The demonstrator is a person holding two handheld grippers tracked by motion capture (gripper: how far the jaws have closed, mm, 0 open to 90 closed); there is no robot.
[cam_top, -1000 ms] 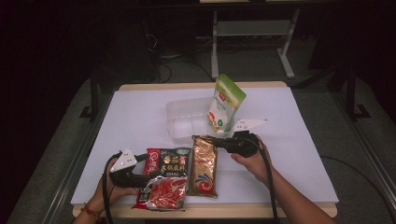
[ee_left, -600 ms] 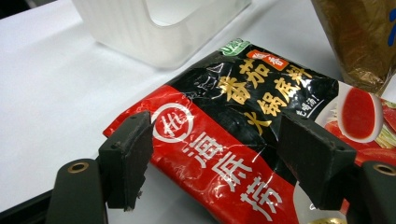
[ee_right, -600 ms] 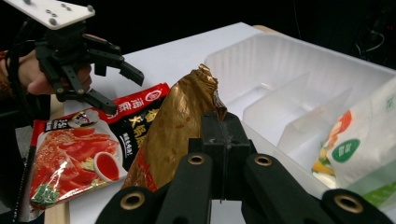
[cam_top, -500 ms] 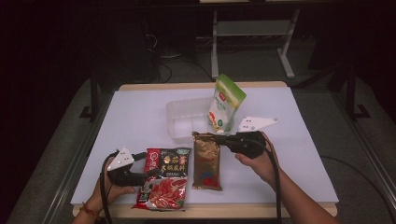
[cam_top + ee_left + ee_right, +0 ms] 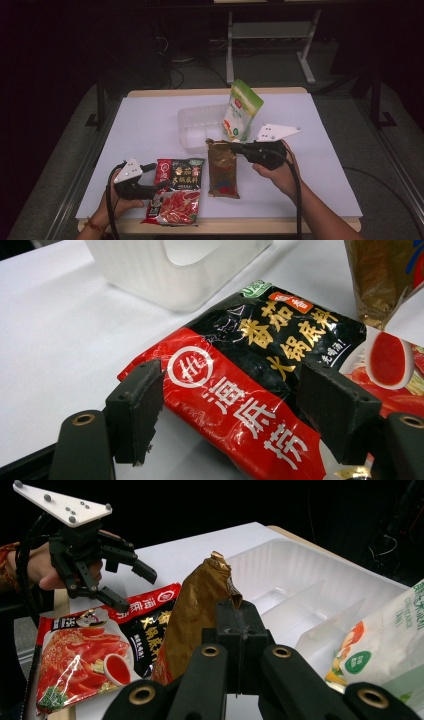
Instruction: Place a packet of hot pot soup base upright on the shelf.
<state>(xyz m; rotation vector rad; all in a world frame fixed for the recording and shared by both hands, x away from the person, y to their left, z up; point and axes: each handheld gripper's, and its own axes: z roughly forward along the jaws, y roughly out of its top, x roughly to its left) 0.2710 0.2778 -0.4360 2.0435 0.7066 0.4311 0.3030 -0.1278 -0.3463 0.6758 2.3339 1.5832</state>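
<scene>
The right tool (image 5: 235,148) has its jaws pressed together on the top edge of the brown pouch (image 5: 222,170), pinching a crumpled corner of it; in the right gripper view that corner pokes up just above the closed jaws and the pouch (image 5: 192,615) is lifted at that end, while in the high view its lower end reaches down toward the near edge of the white worktop (image 5: 150,125). The left tool (image 5: 161,184) stands spread wide, its two dark jaws either side of the upper left corner of the red and black sachet (image 5: 176,191), which lies flat on the worktop; in the left gripper view the sachet (image 5: 260,385) runs between the jaws, and I cannot tell whether either pad touches it. The sachet sits just beside the brown pouch, on its left. Behind both lies a clear plastic tray (image 5: 197,125) with dividers, and a green and white pouch (image 5: 242,111) leans up at the tray's right end, near the right tool. The person's right hand (image 5: 280,172) grips the right tool from below, the left hand (image 5: 117,202) holds the other near the worktop's front edge.
</scene>
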